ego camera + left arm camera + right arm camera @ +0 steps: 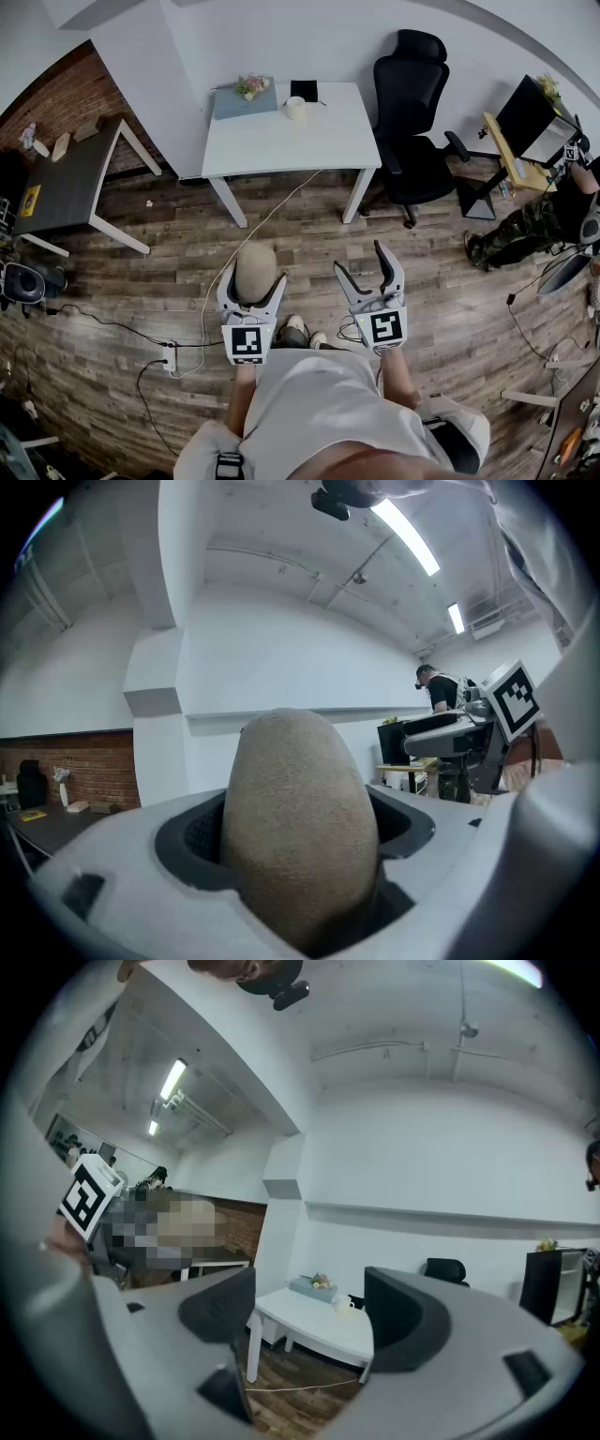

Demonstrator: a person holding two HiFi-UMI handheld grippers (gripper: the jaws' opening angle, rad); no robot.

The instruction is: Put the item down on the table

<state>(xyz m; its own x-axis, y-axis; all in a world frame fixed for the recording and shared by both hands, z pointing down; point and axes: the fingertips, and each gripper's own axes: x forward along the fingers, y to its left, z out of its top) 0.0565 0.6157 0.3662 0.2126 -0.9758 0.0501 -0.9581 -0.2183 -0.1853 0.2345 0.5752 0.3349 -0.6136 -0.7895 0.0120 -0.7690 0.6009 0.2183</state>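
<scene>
Level and side by side, the left gripper (251, 293) clamps a tan egg-shaped item (254, 274), while the right gripper (367, 269) gapes empty.

the item (300, 827) is a speckled sandy tan, and the left gripper (251, 284) and right gripper (361, 261) are pale grey with black pads and black-and-white square markers. the table (281, 141) is white, the office chair (410, 103) black, the desk (66, 187) dark grey. the floor (422, 281) is brown wood plank and the wall (56, 94) red-brown brick.
</scene>
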